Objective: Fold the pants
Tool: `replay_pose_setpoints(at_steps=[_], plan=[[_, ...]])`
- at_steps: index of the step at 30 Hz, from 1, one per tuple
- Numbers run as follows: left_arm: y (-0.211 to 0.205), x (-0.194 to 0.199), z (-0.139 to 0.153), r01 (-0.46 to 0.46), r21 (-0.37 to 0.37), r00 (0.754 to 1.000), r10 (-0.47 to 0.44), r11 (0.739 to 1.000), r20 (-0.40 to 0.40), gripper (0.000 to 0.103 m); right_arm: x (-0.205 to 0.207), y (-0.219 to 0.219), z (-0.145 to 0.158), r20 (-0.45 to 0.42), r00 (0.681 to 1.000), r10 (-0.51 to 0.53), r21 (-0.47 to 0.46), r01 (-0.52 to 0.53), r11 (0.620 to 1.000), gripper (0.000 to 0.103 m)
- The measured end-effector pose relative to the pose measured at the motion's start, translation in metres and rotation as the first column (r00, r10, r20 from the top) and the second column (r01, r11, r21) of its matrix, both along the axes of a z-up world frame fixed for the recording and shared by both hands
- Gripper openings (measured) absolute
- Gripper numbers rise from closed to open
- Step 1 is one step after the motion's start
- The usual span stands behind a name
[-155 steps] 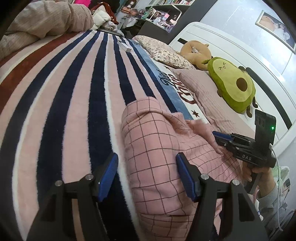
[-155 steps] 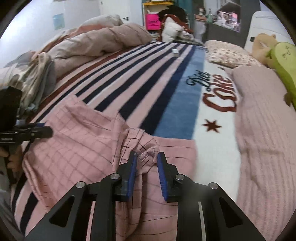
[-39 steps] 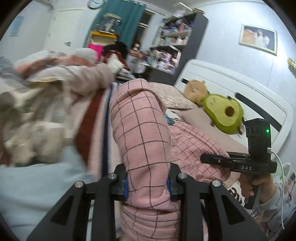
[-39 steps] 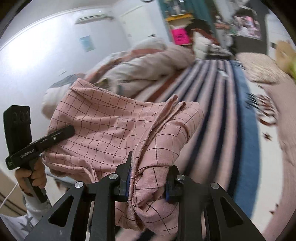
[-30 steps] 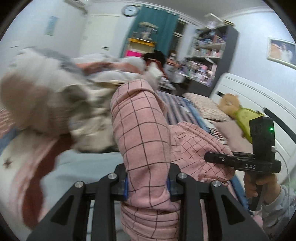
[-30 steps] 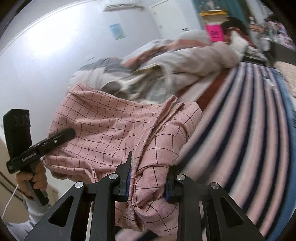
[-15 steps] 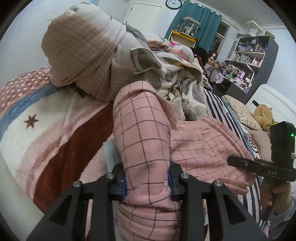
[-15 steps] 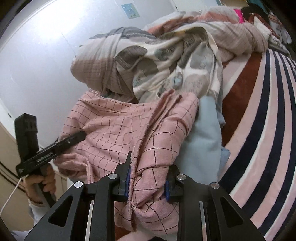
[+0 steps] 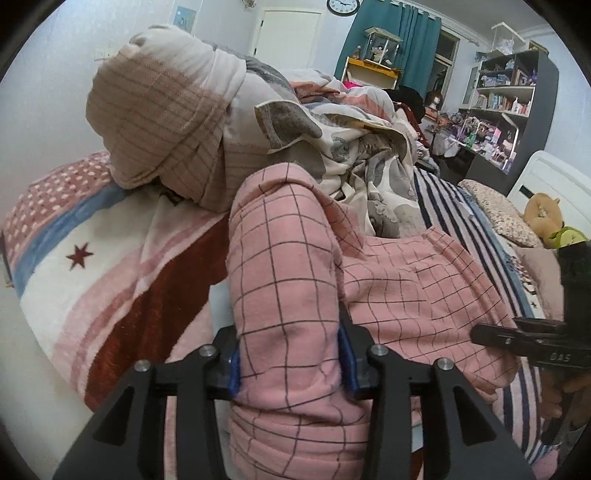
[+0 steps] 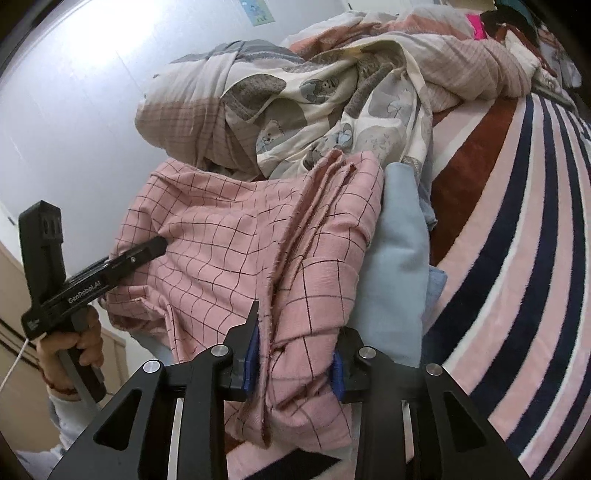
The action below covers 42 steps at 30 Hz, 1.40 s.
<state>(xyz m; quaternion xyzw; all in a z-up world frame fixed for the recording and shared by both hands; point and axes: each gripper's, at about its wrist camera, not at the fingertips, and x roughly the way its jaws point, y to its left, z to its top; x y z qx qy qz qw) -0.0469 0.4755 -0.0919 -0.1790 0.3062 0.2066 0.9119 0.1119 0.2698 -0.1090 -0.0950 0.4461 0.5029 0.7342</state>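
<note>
Closest to my left camera, my left gripper (image 9: 290, 363) has its blue-padded fingers (image 9: 233, 363) clamped on a thick folded roll of the pink checked pants (image 9: 284, 280), which bulges up between them and fills the middle of the view. On my right camera, my right gripper (image 10: 293, 360) is likewise closed on the pants (image 10: 236, 243), its pads pinching a bunched stack of raw fabric edges that fan upward from the grip.

Taking the pants as my landmark: they hang spread between the two grippers, folded into several layers. Seen from my right camera, the left gripper (image 10: 159, 243) bites into the far left edge of the pants, with my left hand (image 10: 72, 347) wrapped round its handle below. Seen from my left camera, the right gripper (image 9: 480, 332) reaches in at the right side of the pants; its tips are hidden in the cloth.

Just right of the pants in the right view, touching them, lies a light blue folded garment (image 10: 400, 258). Beneath and beside the pants runs the striped fleece blanket (image 10: 517, 221), pink, white, rust and navy, with a dark red star (image 9: 79, 254) on its white band to the left of the pants.

Just beyond the pants sits a heap of bedding (image 9: 332, 155): a beige checked quilt and a cream sheet printed with grey bears. Farther behind, well apart from the pants, are a teal curtain (image 9: 391, 40), a wall clock (image 9: 342, 4), cluttered shelves (image 9: 506, 88), and a white headboard (image 9: 554, 181) with a plush toy (image 9: 543, 218) beside it.
</note>
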Motion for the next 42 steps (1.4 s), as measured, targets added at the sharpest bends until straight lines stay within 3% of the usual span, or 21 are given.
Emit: replay_pose_setpoints(at_steps=[7, 9, 11, 17, 20, 24, 27, 31, 34, 37, 42], plan=[[-0.006, -0.001, 0.009, -0.039, 0.054, 0.999, 0.040, 0.998, -0.027, 0.045, -0.004, -0.014, 0.006, 0.036, 0.999, -0.011, -0.007, 0.012, 1.000, 0.029], [-0.011, -0.005, 0.015, -0.066, 0.093, 0.997, 0.068, 0.993, -0.023, 0.059, -0.008, -0.016, 0.010, 0.059, 0.998, -0.010, -0.011, 0.010, 1.000, 0.029], [-0.019, -0.010, 0.023, -0.091, 0.161, 0.995, 0.096, 0.983, -0.023, 0.064, -0.011, -0.020, 0.015, 0.077, 0.997, -0.012, -0.007, 0.013, 1.000, 0.031], [-0.048, -0.019, 0.037, -0.077, 0.171, 0.997, 0.079, 0.982, -0.003, 0.066, -0.026, -0.038, 0.024, 0.111, 0.994, -0.015, 0.001, 0.015, 1.000, 0.031], [-0.065, -0.015, 0.041, -0.045, 0.169, 0.999, 0.046, 0.985, -0.006, 0.067, -0.033, -0.053, 0.031, 0.126, 0.992, -0.024, 0.018, 0.021, 1.000, 0.046], [-0.092, -0.011, 0.045, -0.028, 0.172, 1.000, 0.030, 0.985, -0.004, 0.069, -0.043, -0.071, 0.035, 0.152, 0.988, -0.024, 0.017, 0.021, 1.000, 0.058], [-0.113, -0.009, 0.049, -0.007, 0.165, 1.000, 0.003, 0.986, 0.028, 0.073, -0.049, -0.086, 0.039, 0.190, 0.981, -0.029, 0.019, 0.026, 0.999, 0.066], [-0.143, -0.002, 0.058, 0.019, 0.179, 0.997, -0.032, 0.984, 0.071, 0.076, -0.058, -0.111, 0.046, 0.247, 0.968, -0.048, 0.036, 0.040, 0.999, 0.087], [-0.168, 0.005, 0.066, 0.040, 0.203, 0.992, -0.063, 0.978, 0.106, 0.081, -0.064, -0.137, 0.052, 0.297, 0.952, -0.079, 0.046, 0.068, 0.997, 0.088], [-0.196, 0.013, 0.072, 0.079, 0.222, 0.985, -0.111, 0.972, 0.134, 0.083, -0.068, -0.161, 0.056, 0.334, 0.934, -0.123, 0.057, 0.110, 0.992, 0.097], [-0.248, 0.029, 0.084, 0.155, 0.272, 0.963, -0.206, 0.950, 0.172, 0.085, -0.074, -0.205, 0.065, 0.402, 0.895, -0.194, 0.058, 0.187, 0.981, 0.097]])
